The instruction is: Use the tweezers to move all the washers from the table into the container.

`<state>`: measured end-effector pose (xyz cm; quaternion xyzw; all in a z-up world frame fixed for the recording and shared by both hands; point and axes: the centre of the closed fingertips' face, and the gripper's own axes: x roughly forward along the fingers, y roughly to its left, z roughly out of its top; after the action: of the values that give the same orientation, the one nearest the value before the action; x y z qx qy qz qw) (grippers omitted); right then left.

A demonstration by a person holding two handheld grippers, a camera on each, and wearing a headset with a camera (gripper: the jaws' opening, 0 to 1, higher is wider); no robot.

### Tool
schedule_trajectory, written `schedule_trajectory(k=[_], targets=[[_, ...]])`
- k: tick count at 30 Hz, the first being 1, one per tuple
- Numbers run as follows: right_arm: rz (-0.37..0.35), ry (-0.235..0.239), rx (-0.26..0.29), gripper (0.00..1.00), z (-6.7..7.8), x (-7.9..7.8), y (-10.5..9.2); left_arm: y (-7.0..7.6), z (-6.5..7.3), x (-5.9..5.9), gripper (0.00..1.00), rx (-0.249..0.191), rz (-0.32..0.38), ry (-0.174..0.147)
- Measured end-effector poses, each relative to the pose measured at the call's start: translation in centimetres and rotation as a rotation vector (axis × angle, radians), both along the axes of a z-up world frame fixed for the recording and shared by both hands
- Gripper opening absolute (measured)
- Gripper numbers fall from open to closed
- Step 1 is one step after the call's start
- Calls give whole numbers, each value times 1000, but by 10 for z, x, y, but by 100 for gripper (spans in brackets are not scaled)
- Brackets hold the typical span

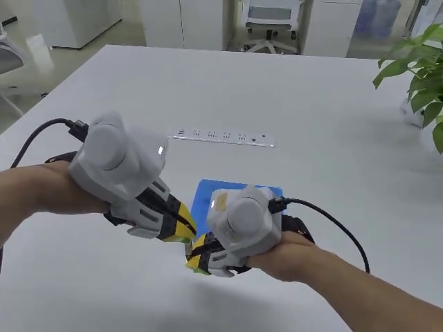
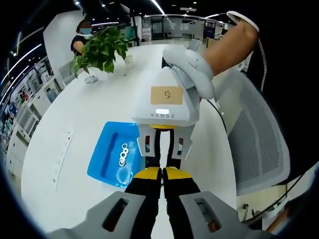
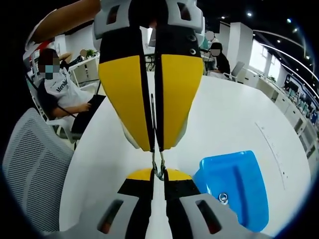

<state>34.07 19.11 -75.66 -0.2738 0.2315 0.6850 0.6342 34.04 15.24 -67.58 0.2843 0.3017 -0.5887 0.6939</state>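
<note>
Your right hand-held gripper (image 3: 158, 175) is closed narrow. A thin metal tip, judged to be the tweezers (image 3: 158, 167), is pinched between its yellow pads. Your left hand-held gripper (image 2: 162, 175) faces it tip to tip, with its jaws drawn to a slit. The same thin shank appears to run through that slit, so both grippers read as gripping the one tool. The far end of the tool is hidden between the pads, and I cannot tell which way it points.

Just beyond the meeting tips and below them sits the blue container (image 2: 105, 158) on the white bench (image 1: 208, 90). The washers (image 2: 122, 154) that can be seen lie inside it in a loose cluster near its middle, some touching one another. Farther out past the container a power strip (image 1: 221, 136) lies flat, well apart from the work.

Handling judgement:
- **Tweezers:** They look light, stiff along their length and springy across it, with smooth metal likely to slip or twist in the pads. Hold them at mid-shank with the pads flat on the two blades, so that your squeeze closes the points. A grip too near the points leaves nothing to reach with.
- **Washers:** They appear small, thin, hard and slick, and they lie flat on their faces. Take each by its rim, or with one point through the hole. Expect a washer to skate on the bench if pressed from above.
</note>
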Motion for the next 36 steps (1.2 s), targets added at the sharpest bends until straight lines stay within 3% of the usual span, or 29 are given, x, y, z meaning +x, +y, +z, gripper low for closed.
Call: schedule_trajectory(k=[20,27,36], targets=[[-35,-52,15,9,41,35,-11,-17,40,29,5,-10,-33,-72],[-50,-70,16,9,44,49,-18,-24,43,42,5,-11,-47,-95],[-57,-78,6,9,40,63,-23,-26,39,54,5,-18,-52,-93]])
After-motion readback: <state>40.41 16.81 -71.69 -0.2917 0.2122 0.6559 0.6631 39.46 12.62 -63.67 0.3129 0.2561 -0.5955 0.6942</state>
